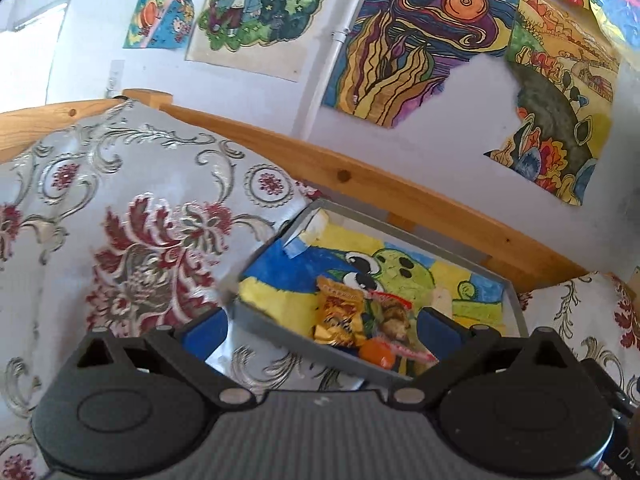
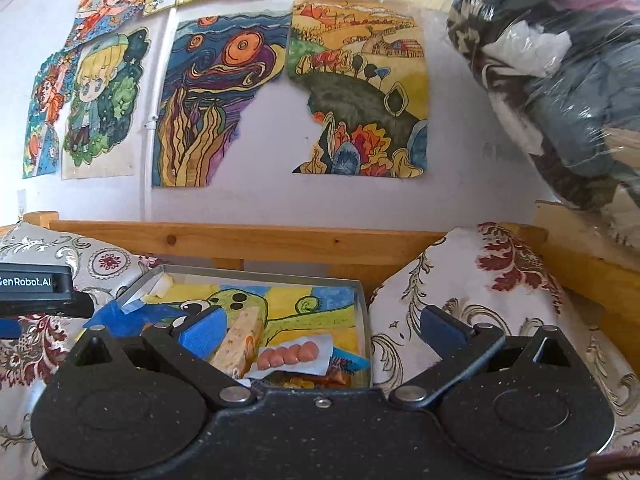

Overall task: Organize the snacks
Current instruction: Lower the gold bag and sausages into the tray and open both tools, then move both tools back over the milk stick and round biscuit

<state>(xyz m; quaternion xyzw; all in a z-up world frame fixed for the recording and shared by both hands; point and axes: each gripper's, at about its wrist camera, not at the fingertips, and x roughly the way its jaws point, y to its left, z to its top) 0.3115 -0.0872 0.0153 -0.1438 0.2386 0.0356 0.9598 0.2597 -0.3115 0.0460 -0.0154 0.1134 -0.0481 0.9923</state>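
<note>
My left gripper [image 1: 320, 330] and right gripper [image 2: 320, 330] both hang with fingers spread wide, holding nothing, above the grey tray [image 1: 516, 292]. Snack packets [image 1: 352, 316] lie piled at its near end on the frog drawing; the tray sits between floral cushions [image 1: 120, 216].

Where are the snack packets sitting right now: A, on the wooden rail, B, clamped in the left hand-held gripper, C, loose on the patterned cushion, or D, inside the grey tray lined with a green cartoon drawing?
D: the snack packets lie inside the grey tray, on its drawing lining, while both hand-held grippers are open and empty.
</note>
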